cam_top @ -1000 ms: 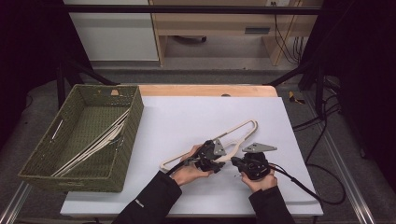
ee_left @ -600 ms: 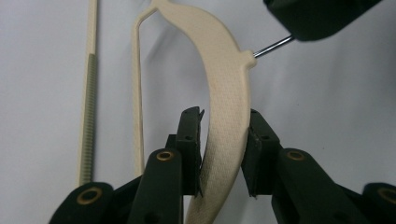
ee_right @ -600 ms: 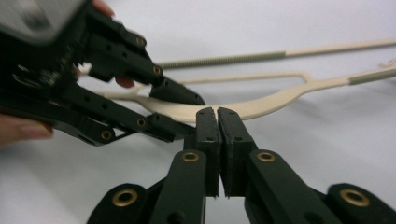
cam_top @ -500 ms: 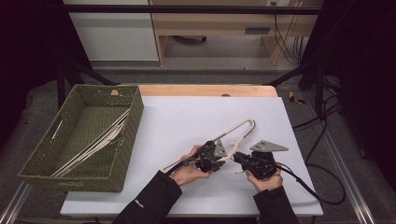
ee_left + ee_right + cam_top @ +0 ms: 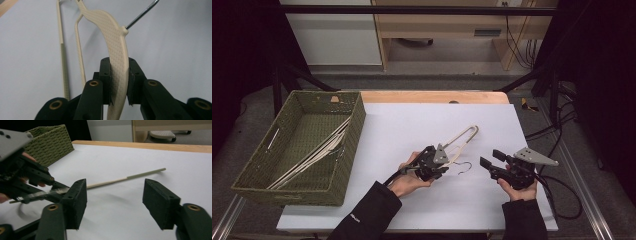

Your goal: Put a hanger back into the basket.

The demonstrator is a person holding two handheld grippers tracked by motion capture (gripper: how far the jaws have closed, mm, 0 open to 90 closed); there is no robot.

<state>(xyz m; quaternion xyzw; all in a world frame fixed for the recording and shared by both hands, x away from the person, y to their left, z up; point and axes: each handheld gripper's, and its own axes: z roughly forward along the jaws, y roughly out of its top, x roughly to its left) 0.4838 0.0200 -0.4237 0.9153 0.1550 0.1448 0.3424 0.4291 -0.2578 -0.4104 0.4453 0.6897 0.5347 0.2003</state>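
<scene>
White sheeting covers the table [image 5: 412,125]; dark floor and a pale cabinet lie beyond. At far left a woven basket [image 5: 302,145] sits on the table's edge, with several cream hangers [image 5: 314,155] lying inside.

Centre: the left gripper [image 5: 432,162] is clamped on one cream hanger [image 5: 459,140], its pads pressed against the flat shoulder piece [image 5: 117,62]; the jaws have just been closing onto it. The hanger's far end points up the table, away from the person, and its metal hook [image 5: 464,167] juts toward the right gripper. Compared with a second ago, the left hand carries the hanger a little higher.

Right: the right gripper [image 5: 489,162] stands apart from the hanger, well to its right, jaws wide and empty; they have just been opening, and a second ago this gripper sat against the hanger's hook side.

Judged from this, the two-handed hold has passed to the left gripper alone, which leaves the hanger free to be carried leftward to the basket.
</scene>
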